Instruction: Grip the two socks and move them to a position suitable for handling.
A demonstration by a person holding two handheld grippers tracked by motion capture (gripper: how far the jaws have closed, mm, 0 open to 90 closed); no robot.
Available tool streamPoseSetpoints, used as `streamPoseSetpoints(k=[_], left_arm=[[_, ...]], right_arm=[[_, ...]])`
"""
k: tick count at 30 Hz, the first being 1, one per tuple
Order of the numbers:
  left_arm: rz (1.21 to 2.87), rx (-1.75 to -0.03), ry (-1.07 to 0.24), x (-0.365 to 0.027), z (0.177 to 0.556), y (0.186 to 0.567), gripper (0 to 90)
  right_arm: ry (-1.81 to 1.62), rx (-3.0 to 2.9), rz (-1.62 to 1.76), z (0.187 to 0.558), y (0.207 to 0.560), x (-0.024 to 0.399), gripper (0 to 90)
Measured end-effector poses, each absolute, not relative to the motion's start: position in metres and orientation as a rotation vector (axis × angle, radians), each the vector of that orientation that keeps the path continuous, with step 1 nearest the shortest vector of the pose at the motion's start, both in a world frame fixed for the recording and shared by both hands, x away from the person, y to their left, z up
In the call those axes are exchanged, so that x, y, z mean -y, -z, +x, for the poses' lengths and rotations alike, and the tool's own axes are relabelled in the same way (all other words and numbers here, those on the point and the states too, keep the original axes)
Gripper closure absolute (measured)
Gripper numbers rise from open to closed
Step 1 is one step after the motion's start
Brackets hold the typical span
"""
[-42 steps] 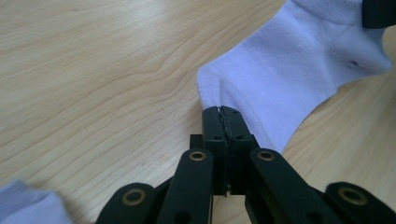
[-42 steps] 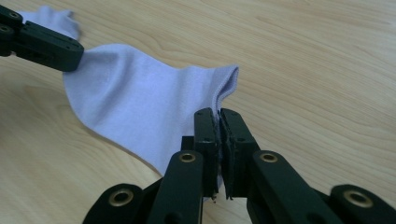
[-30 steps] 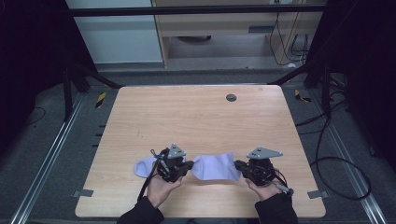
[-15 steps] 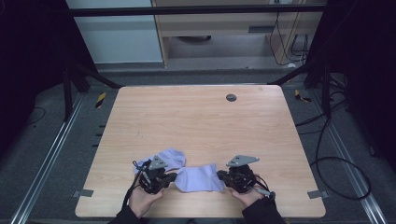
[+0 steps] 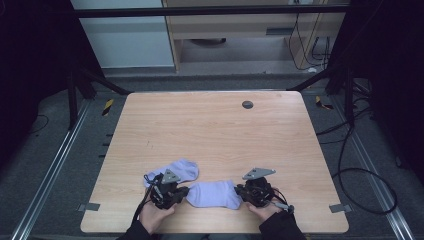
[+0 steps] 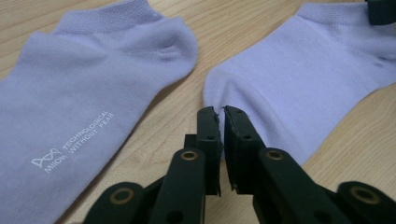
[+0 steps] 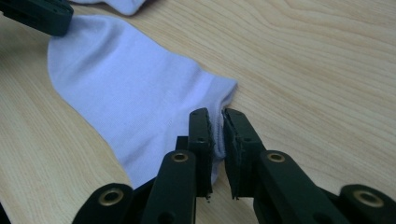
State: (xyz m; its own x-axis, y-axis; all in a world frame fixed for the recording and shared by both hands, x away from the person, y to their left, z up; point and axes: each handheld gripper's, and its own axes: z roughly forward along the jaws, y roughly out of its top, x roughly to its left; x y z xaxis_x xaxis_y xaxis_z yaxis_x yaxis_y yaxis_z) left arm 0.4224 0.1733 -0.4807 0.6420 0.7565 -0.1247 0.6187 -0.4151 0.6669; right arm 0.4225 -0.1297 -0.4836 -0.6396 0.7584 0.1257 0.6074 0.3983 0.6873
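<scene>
Two lavender ankle socks lie on the wooden table [image 5: 210, 130]. The near sock [image 5: 212, 194] lies flat between my grippers. My left gripper [image 5: 182, 192] is at its toe and my right gripper [image 5: 242, 192] at its cuff. In the left gripper view the jaws [image 6: 222, 111] stand a narrow slit apart, with the toe edge of this sock [image 6: 303, 79] in the slit. The right gripper [image 7: 217, 113] shows the same slit around the cuff edge of the sock [image 7: 130, 88]. Both pairs of jaws have just been opening. The other sock [image 5: 180, 170] [image 6: 93, 84], with white print, lies just behind.
The table's front edge [image 5: 215, 232] runs right under both hands. A dark round grommet [image 5: 247, 104] sits at the far middle. Cables [image 5: 350, 150] trail over the floor at the right, and metal rails [image 5: 55, 165] run along the left.
Both grippers came down and toward the front edge with the sock stretched between them. It now lies flat in front of the printed sock. The hands barely moved in the last half second.
</scene>
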Motion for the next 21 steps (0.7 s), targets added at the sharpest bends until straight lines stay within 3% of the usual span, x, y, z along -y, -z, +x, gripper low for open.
streamPoseSetpoints(k=[12, 21], left_arm=[[2.037, -1.138, -0.381, -0.205, 0.427, 0.463, 51.8], [1.981, -1.231, -0.447, -0.24, 0.437, 0.46, 43.8]], right_arm=[[-1.179, -2.302, 1.224, 0.427, 0.468, 0.136, 56.0], [-1.232, -2.266, 1.211, 0.439, 0.458, 0.124, 46.9]])
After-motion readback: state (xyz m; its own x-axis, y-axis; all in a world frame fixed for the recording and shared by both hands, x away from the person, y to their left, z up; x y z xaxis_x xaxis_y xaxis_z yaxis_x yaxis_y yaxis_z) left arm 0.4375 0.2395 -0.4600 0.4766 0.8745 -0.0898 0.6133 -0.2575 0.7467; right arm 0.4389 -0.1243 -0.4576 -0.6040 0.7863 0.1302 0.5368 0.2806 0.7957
